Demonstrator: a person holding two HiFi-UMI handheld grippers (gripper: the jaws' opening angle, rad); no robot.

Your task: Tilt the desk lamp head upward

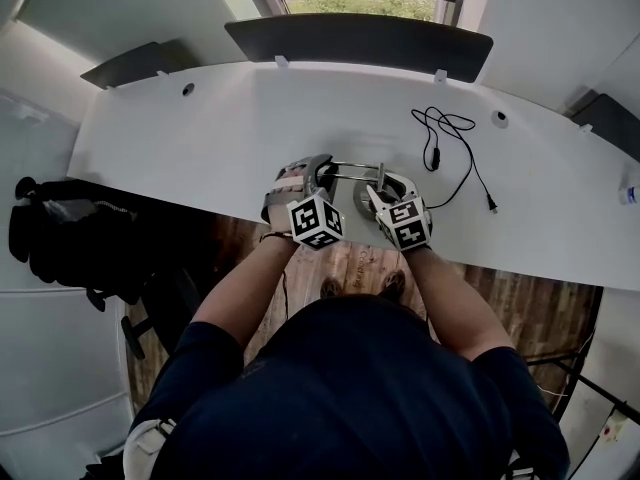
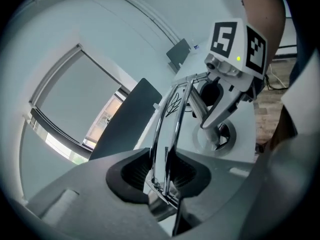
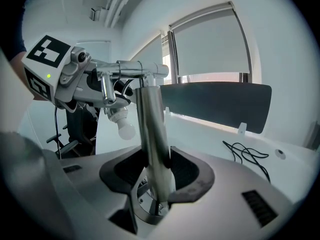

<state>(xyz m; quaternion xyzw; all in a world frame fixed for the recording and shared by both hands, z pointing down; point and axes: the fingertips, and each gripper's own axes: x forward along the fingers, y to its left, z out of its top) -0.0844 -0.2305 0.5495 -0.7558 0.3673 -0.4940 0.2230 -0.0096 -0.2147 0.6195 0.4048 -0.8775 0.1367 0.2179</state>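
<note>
A chrome desk lamp stands near the front edge of the white desk [image 1: 250, 118]. Its round base [image 2: 220, 136] sits on the desk and an upright post [image 3: 150, 134] rises from it. My right gripper [image 3: 156, 171] is shut on that post just above the base. A thin two-rod chrome arm [image 2: 172, 119] runs sideways from the top of the post. My left gripper [image 2: 162, 171] is shut on those rods at the head end. The bare white bulb [image 3: 124, 126] hangs pointing down beneath the left gripper. In the head view both grippers [image 1: 318, 183] [image 1: 385, 193] sit side by side over the lamp.
A loose black cable [image 1: 450, 153] lies on the desk behind and right of the lamp. A dark screen panel [image 1: 360, 40] stands along the desk's back edge under a window. A black bag or chair [image 1: 70, 233] sits left of the desk, over the wooden floor [image 1: 530, 308].
</note>
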